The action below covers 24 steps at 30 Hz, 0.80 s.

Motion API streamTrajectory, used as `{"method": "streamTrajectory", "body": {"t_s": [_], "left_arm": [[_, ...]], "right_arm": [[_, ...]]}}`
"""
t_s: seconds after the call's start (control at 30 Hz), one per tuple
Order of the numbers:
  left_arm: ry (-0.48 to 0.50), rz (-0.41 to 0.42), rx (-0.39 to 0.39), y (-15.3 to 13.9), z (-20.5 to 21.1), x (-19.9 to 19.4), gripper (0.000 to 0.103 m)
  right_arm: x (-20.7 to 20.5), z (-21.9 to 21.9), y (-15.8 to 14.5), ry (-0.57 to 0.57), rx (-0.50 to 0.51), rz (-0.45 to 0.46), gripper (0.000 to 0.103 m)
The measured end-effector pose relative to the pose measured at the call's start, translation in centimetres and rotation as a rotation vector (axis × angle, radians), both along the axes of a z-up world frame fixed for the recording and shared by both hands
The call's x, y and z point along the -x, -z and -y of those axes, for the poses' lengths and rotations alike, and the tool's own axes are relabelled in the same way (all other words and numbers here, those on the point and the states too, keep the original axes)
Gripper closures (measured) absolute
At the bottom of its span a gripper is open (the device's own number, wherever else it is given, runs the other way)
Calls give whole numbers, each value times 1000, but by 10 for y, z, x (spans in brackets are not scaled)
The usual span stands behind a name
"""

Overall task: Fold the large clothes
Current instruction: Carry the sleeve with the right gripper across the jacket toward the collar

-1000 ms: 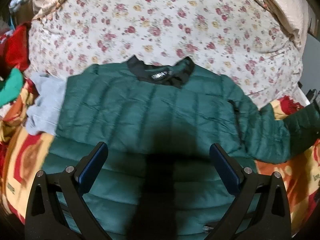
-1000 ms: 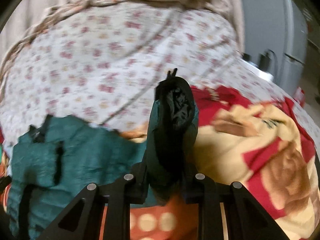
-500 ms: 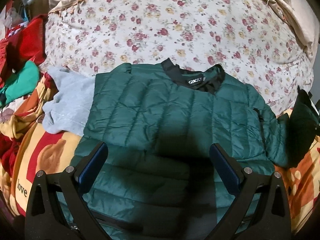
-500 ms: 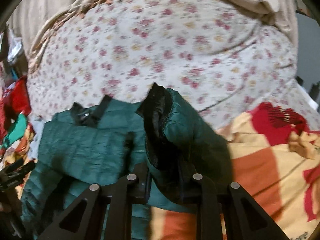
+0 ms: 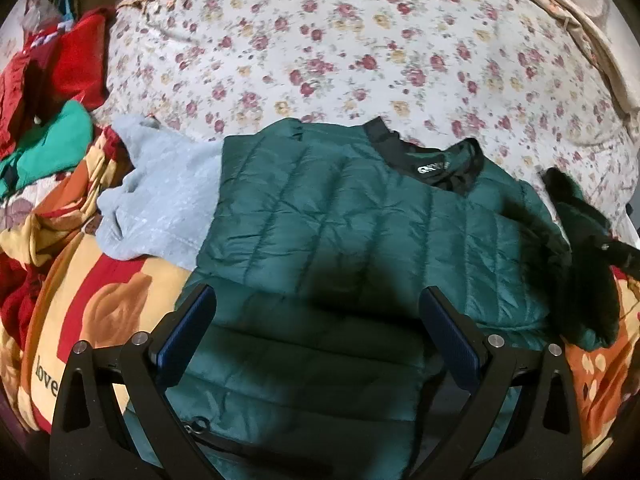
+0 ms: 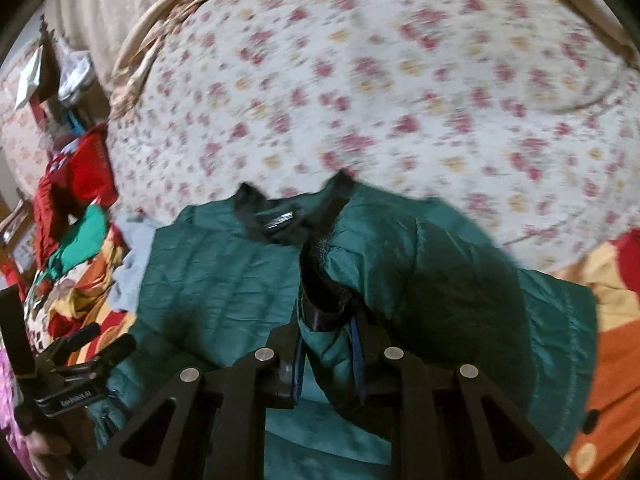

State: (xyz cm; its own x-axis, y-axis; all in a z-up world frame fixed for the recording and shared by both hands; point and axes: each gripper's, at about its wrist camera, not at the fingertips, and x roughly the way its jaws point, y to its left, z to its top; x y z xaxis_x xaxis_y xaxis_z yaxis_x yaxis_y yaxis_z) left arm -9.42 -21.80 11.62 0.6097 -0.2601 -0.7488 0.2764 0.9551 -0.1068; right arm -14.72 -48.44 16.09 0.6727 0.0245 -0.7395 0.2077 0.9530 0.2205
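Beyond both sets of tongs, a bed covered in a cream sheet (image 5: 360, 40) sprinkled with small red and yellow flowers fills the far half of each view, a tan ruffled edge running along its top. Nearer the tongs lies a fleece blanket (image 5: 108, 300) in red, orange and yellow blocks, the word "love" printed at its near left corner.

Spread across that blanket, straight ahead of the left tongs (image 5: 320, 344), is the dark green quilted jacket (image 5: 360, 232), its puffy stitched panels creased and faintly shiny, its black ribbed collar (image 5: 436, 160) turned toward the floral sheet. The left tongs stand wide apart above its lower half, blue pads showing, nothing between them.

The right wrist view, blurred, gives what the left one only hints at from the far right edge: the right tongs (image 6: 328, 360) are pinched together on the jacket's sleeve (image 6: 400, 264), the black cuff lining bunched just beyond the fingertips and the sleeve arched over the jacket's body. This view also catches the left tongs at its lower left, with a bit of the person's hand below it.

The left wrist view alone shows clearly a soft pale grey garment (image 5: 160, 200) touching the jacket's left side, and, farther left, a heap of red (image 5: 76, 60) and bright green clothes (image 5: 52, 140). Cluttered shelves sit dimly behind that heap.
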Motion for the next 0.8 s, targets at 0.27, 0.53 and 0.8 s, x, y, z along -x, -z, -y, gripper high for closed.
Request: {"method": "streamTrajectory", "body": {"t_s": [0.27, 0.53, 0.8], "left_arm": [[-39, -10, -12, 10, -23, -18, 1], [-83, -16, -3, 14, -50, -34, 1], [-118, -37, 24, 19, -67, -43, 1]], "right_arm": [[-54, -50, 27, -101, -48, -44, 84], [-89, -90, 39, -183, -78, -64, 84], [-119, -113, 60, -236, -140, -107, 84]]}}
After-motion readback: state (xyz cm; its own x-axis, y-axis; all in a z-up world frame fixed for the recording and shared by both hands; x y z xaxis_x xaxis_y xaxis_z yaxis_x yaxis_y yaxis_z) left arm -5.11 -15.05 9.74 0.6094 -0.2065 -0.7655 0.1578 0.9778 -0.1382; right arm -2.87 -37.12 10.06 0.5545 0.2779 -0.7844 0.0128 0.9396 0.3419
